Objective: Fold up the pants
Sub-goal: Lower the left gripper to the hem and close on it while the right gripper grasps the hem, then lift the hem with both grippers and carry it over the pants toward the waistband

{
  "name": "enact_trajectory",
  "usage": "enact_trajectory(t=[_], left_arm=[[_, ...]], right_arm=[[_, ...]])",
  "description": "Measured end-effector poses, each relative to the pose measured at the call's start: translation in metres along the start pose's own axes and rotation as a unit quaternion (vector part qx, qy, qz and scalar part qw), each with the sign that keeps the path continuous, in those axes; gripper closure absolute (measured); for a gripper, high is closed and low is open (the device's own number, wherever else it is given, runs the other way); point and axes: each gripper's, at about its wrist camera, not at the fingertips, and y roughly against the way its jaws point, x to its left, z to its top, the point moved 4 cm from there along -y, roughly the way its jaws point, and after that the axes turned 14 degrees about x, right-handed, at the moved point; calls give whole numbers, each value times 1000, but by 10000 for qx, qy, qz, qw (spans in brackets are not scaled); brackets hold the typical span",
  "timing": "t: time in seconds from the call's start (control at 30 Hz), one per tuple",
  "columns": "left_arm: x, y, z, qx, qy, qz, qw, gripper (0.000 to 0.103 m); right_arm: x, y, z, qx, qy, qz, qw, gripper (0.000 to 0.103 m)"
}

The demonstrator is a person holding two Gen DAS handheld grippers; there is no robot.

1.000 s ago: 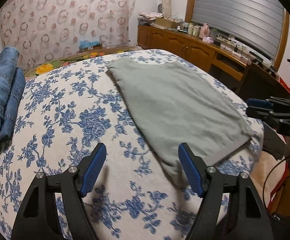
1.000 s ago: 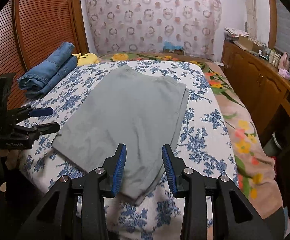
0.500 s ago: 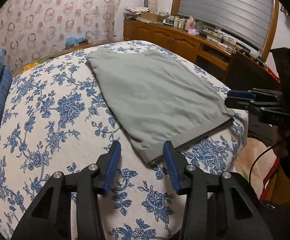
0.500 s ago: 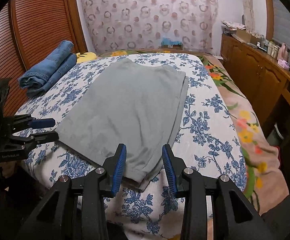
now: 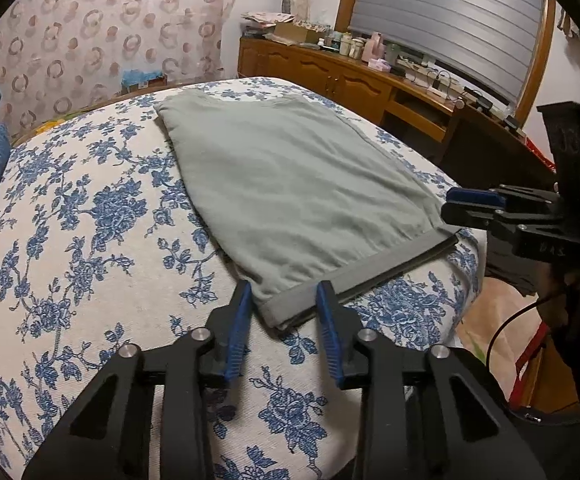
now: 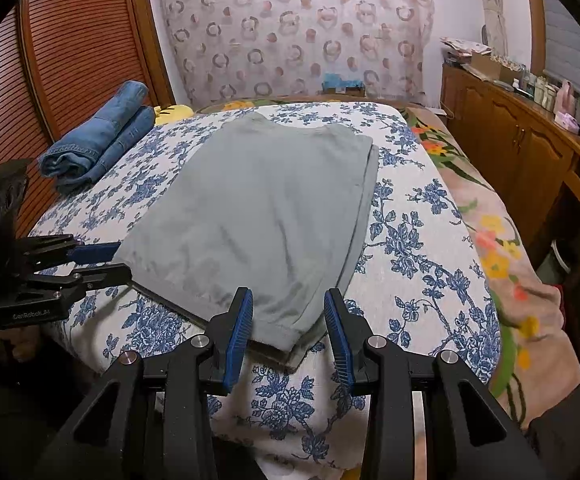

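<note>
The left gripper [image 5: 283,300] has its fingers [image 5: 239,322] partly spread and closing, with the near corner of the grey pants [image 5: 290,184] and its waistband hem between them at 12 o'clock; the pads are not yet visibly pressing the cloth. The right gripper [image 6: 289,311] holds its fingers [image 6: 240,322] partly spread around the opposite near corner of the pants, the left pad lying at the cloth edge, and no pinch is evident. The pants lie flat and folded on the floral bedspread [image 6: 422,248], extending from both grippers toward 12 o'clock, with folded blue jeans [image 6: 102,140] at 10 o'clock in the right wrist view.
</note>
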Motion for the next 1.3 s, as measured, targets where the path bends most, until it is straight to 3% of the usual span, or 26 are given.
enact_trajectory(t=[0.13, 0.67, 1.0, 1.17, 1.3], left_arm=[[-1, 2, 0, -15, -31, 51, 10000, 79], [4, 0, 1, -17, 61, -63, 10000, 79], [5, -1, 0, -46, 120, -80, 9999, 77], [4, -1, 0, -74, 131, -108, 9998, 82], [4, 4, 3, -203, 164, -127, 9996, 92]], right_arm=[[-3, 1, -1, -6, -13, -25, 10000, 65], [-6, -11, -5, 155, -384, 74, 9991, 65], [1, -16, -5, 136, -269, 96, 9995, 65], [3, -16, -5, 151, -255, 325, 9990, 87], [3, -14, -4, 92, -269, 418, 9987, 91]])
